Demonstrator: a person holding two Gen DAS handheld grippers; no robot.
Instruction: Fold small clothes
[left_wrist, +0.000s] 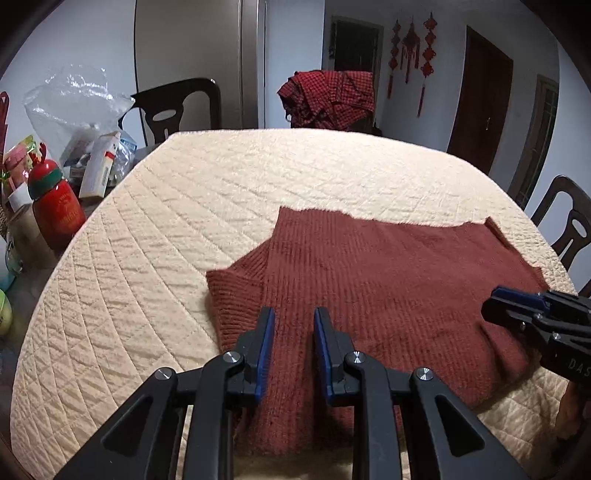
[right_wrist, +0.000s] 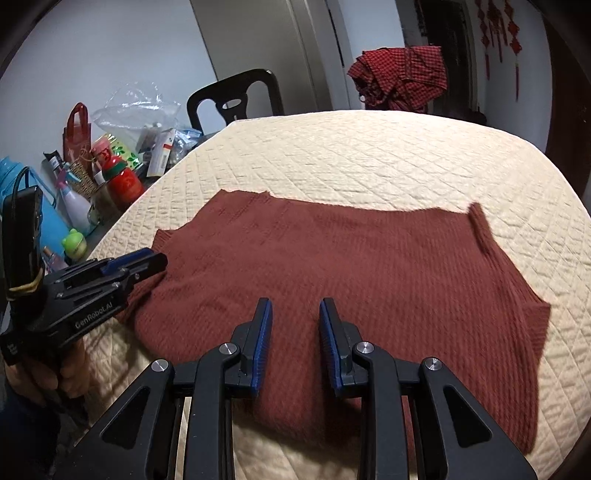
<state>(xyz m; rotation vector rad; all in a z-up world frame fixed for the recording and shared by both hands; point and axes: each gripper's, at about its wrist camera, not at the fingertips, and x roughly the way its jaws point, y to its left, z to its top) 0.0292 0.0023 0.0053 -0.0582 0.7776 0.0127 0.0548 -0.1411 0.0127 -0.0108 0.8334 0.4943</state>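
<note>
Two handheld grippers hover over a rust-red knitted sweater (left_wrist: 369, 280) that lies spread flat on the near half of a round worktop (left_wrist: 221, 192) covered with a cream quilted cloth. Left gripper (left_wrist: 294, 321): jaws apart by a narrow gap, nothing between the blue pads, fingertips above the sweater's near left part beside its left sleeve (left_wrist: 236, 295). Right gripper (right_wrist: 295, 314): jaws likewise apart and empty, fingertips above the middle of the sweater's near edge. In the right wrist view the left gripper's fingers (right_wrist: 144, 260) lie over the left sleeve, and the hand (right_wrist: 44, 373) holding it shows at the lower left. Whether either gripper touches the knit cannot be told. At the worktop's left edge: a red bottle (left_wrist: 55, 214), a clear plastic bag (left_wrist: 74, 107) and small boxes. Beyond the far edge: a dark chair (left_wrist: 177, 110) and a second chair draped with red checked cloth (left_wrist: 328, 99)
</note>
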